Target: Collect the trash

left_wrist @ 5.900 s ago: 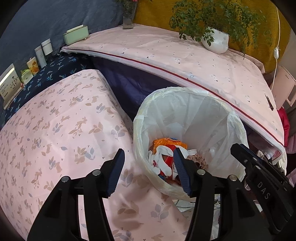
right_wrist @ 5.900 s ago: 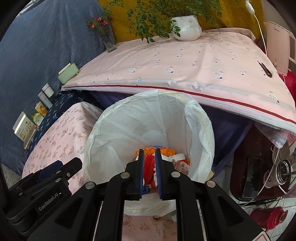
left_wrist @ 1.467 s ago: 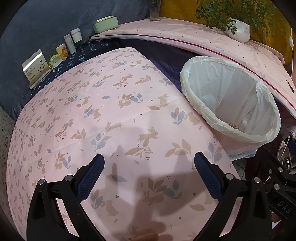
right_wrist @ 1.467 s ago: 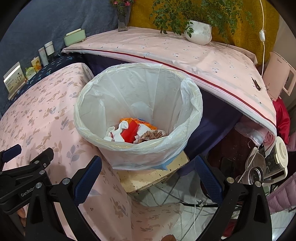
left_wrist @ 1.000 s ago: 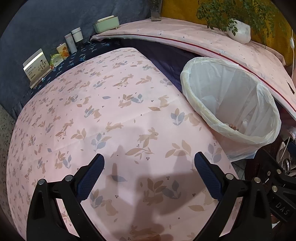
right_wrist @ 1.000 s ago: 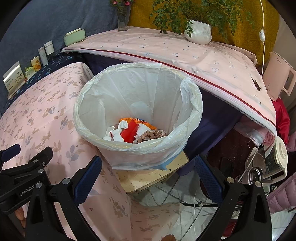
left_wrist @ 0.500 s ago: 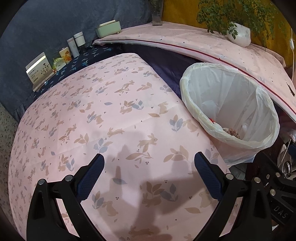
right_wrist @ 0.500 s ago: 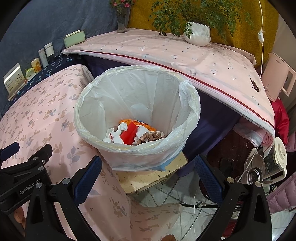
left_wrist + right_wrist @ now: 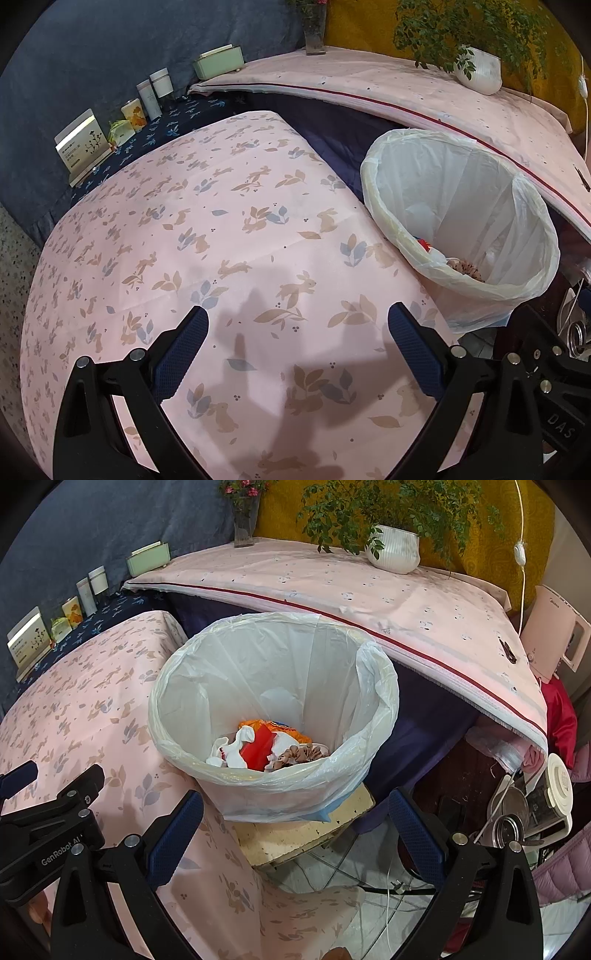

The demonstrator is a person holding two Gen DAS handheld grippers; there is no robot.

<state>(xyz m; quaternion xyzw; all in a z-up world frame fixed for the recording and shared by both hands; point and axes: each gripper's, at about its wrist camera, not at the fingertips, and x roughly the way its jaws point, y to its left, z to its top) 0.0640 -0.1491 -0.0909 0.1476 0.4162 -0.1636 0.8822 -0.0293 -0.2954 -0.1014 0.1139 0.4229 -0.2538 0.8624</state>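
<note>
Both grippers empty above the pink bench and bin

The pink rabbit-print bench [image 9: 229, 236] lies under the left gripper [image 9: 297, 341], fingers spread wide, holding nothing. Beside it the white-lined bin [image 9: 332, 686] holds the trash [image 9: 258, 751]; the right gripper [image 9: 295, 825] hovers near, fingers equally wide and empty.

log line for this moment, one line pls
left gripper: open, empty, over pink cloth | right gripper: open, empty, near bin | trash: in bin
</note>
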